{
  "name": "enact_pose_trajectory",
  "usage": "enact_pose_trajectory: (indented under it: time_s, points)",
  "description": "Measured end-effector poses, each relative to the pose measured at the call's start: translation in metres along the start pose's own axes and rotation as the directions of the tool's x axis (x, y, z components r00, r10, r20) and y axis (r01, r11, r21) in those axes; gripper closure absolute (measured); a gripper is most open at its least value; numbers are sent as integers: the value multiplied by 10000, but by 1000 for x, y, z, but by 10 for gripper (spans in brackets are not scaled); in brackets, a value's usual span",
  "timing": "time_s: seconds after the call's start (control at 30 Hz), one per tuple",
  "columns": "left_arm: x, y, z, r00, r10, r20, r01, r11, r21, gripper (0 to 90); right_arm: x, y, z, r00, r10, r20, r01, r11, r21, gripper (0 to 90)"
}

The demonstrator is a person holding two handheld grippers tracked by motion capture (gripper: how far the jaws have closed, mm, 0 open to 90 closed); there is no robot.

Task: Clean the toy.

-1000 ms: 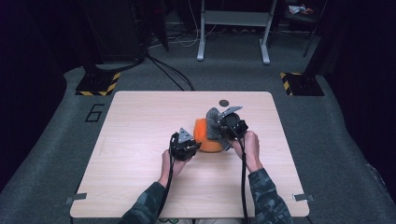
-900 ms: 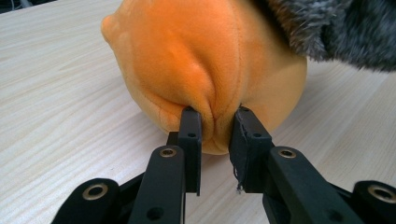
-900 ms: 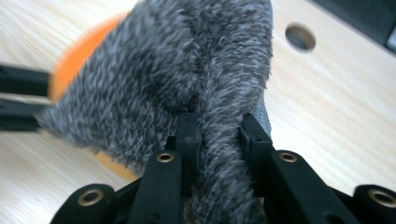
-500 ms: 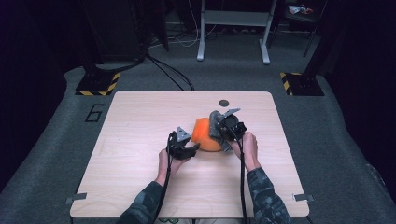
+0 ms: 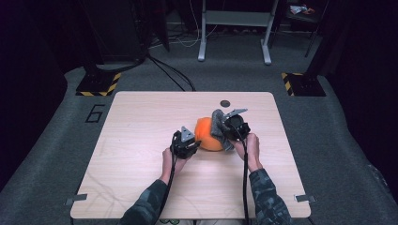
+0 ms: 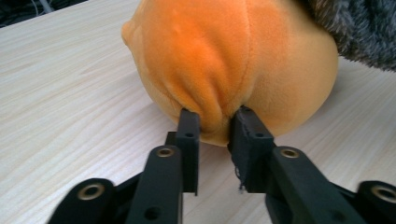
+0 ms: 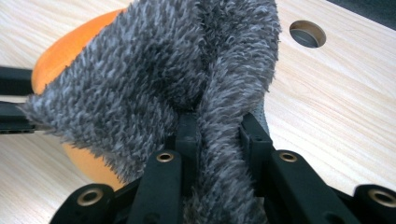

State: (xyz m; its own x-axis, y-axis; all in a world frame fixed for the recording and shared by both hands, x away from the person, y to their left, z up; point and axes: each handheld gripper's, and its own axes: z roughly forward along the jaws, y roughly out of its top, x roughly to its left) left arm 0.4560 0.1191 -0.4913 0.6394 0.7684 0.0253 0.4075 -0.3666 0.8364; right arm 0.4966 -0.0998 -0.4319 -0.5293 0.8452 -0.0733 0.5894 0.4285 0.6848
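Pale wood grain covers the worktop (image 5: 141, 140), which spans the middle of the high view, with a small round hole (image 5: 225, 103) near its far edge. Right of centre on it rests an orange plush ball (image 5: 205, 135), the biggest thing on the surface. Draped over the ball's right side is a grey fuzzy cloth (image 5: 218, 125). At the ball's lower left sits the left gripper (image 6: 214, 125), its jaws pinching a fold of the orange plush near where the ball meets the wood. At the ball's right, the right gripper (image 7: 217, 128) has its jaws pressed on a fold of the grey cloth, which rises toward the top of that gripper's view.
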Motion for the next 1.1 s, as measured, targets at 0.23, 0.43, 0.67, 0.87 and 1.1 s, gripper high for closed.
enact_pose_trajectory:
  time_s: [0.23, 0.43, 0.67, 0.87, 1.1]
  points:
    - [-4, 4, -9, 9982, -277, 523, 287, 9994, -188, 800, -3, -3, -19, 9992, 371, 118, -363, 9976, -581, 730]
    - [-12, 11, -18, 9958, -172, 904, 210, 9989, -413, 803, 10, 8, -35, 9995, -190, -260, 163, 9949, -994, 730]
    - [-13, 12, -19, 9948, -291, 973, 321, 9991, -293, 802, 31, 17, -25, 9950, -971, -222, 956, 9935, -620, 729]
    - [-8, 7, -18, 9935, -510, 1016, 535, 9983, -216, 799, 27, 15, -16, 9967, -751, -321, 737, 9964, -418, 728]
    - [-6, 4, -17, 9928, -587, 1047, 610, 9980, -183, 797, 16, 7, -13, 9989, -359, -315, 355, 9993, -134, 728]
